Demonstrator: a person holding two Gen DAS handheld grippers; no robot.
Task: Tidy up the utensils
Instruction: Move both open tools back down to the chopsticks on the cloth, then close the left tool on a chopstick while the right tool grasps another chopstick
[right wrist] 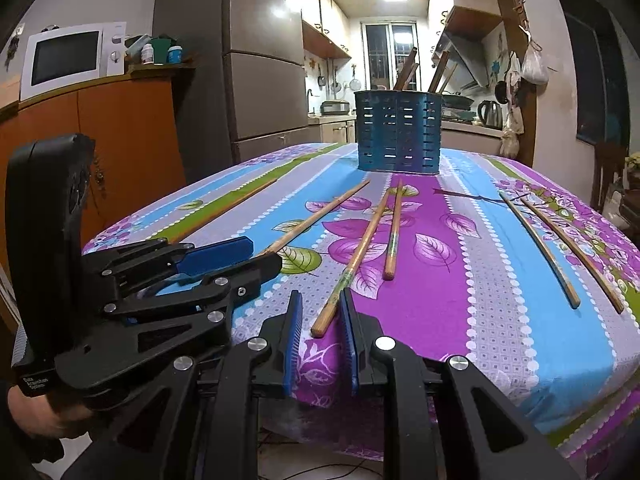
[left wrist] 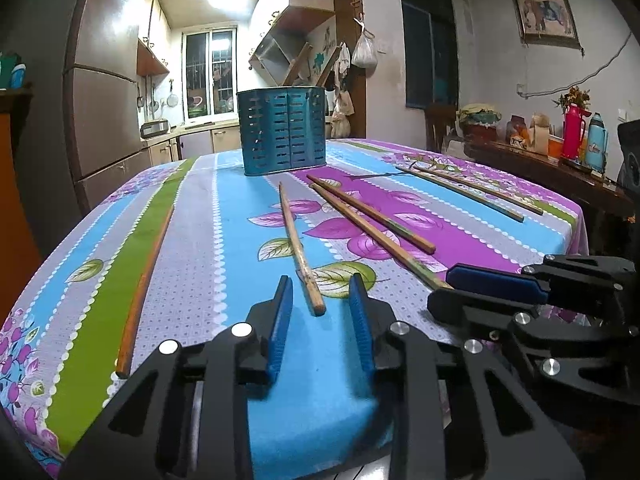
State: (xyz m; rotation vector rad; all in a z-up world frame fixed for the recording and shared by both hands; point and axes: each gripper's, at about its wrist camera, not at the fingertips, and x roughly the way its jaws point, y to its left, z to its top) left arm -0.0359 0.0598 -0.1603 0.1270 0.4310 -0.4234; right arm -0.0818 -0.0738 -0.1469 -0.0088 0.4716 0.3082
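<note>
two grippers hover apart, each straddling a chopstick end: left gripper (left wrist: 322, 294) and right gripper (right wrist: 320, 312). advise squaring, closing firmly, then lifting toward holder (left wrist: 282, 130).

Both wrist cameras are sitting low at the near edge of the table (left wrist: 192, 240), looking forward along their fingers toward the holder (left wrist: 282, 130) and the kitchen behind. The left camera is sitting left of the right one, each catching the other gripper at its inner side. Both are sharing the cloth, the chopsticks (right wrist: 352, 268) and the holder (right wrist: 398, 132).
</note>
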